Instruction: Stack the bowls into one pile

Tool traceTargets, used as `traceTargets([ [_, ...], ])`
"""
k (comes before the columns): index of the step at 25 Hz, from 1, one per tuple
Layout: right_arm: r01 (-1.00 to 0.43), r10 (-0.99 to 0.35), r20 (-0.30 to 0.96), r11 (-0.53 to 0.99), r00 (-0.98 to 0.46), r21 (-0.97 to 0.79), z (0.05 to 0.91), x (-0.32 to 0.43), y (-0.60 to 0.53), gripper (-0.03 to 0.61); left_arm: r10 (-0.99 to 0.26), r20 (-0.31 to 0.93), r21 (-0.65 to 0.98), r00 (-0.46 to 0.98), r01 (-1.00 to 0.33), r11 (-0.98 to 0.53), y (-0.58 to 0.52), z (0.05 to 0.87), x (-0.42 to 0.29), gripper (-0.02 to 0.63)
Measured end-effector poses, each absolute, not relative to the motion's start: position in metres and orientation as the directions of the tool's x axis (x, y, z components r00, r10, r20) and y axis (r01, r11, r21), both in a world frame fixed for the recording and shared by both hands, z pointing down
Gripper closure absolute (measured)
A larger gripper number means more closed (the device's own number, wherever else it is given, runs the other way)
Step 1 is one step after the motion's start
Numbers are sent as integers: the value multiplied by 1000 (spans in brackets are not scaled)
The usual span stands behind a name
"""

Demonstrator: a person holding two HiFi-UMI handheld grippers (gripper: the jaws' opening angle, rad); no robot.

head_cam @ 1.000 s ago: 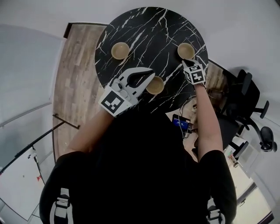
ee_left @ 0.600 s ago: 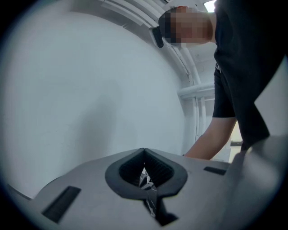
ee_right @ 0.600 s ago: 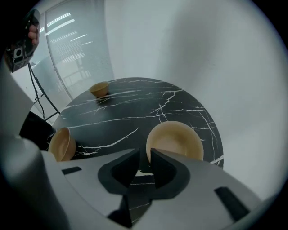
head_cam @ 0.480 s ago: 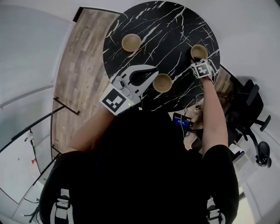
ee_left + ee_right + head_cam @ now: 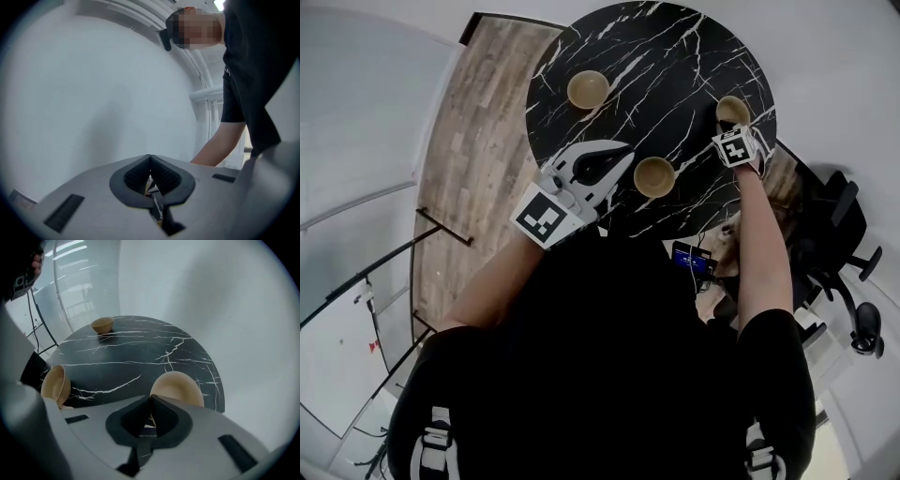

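Three tan bowls stand apart on the round black marble table (image 5: pixel 675 56): a far-left bowl (image 5: pixel 588 89), a middle bowl (image 5: pixel 654 176) and a right bowl (image 5: pixel 732 108). My right gripper (image 5: pixel 729 129) points steeply down at the right bowl (image 5: pixel 178 386). Its jaws have just been closing, and the tips of the right gripper (image 5: pixel 151 398) now meet on that bowl's near rim. My left gripper (image 5: pixel 630 155) hovers just left of the middle bowl, shut and empty. In the left gripper view, the left gripper (image 5: pixel 150 159) faces a pale wall.
The right gripper view also shows the middle bowl (image 5: pixel 56 385) and the far-left bowl (image 5: pixel 103 325). Off the table's right side are a black office chair (image 5: pixel 839 211) and a small blue-lit device (image 5: pixel 692 260). A wooden floor strip (image 5: pixel 473 141) runs along the left.
The head view has shifted, so the table sits further right. My right gripper has sunk onto the right bowl's near rim. The left gripper has edged slightly toward the middle bowl.
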State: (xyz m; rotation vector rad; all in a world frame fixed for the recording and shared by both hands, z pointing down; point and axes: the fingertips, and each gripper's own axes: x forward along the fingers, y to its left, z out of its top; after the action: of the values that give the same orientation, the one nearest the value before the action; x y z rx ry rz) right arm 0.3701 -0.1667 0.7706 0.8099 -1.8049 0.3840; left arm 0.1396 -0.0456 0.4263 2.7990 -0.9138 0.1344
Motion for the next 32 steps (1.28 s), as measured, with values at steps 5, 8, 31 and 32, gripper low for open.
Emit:
traceTargets([
  [5,-672,-373,908,723,-189,157,754,359,-161,572,-550,129,156,825,-565,-810,-43,425,137,609],
  [8,-658,-377,910,731,-171,179,744,353,-157,572,-536,115,154,836,-549,-822,-45,421,134,609],
  [31,-477,-345,921,850,-182,224,690,221,-165,571,-586,103,82,804,-594,-800,-88,417,42,609],
  [32,-472,-347,918,853,-193,223,687,211,-166,571,-595,109,84,796,-604,-793,-90,416,36,609],
])
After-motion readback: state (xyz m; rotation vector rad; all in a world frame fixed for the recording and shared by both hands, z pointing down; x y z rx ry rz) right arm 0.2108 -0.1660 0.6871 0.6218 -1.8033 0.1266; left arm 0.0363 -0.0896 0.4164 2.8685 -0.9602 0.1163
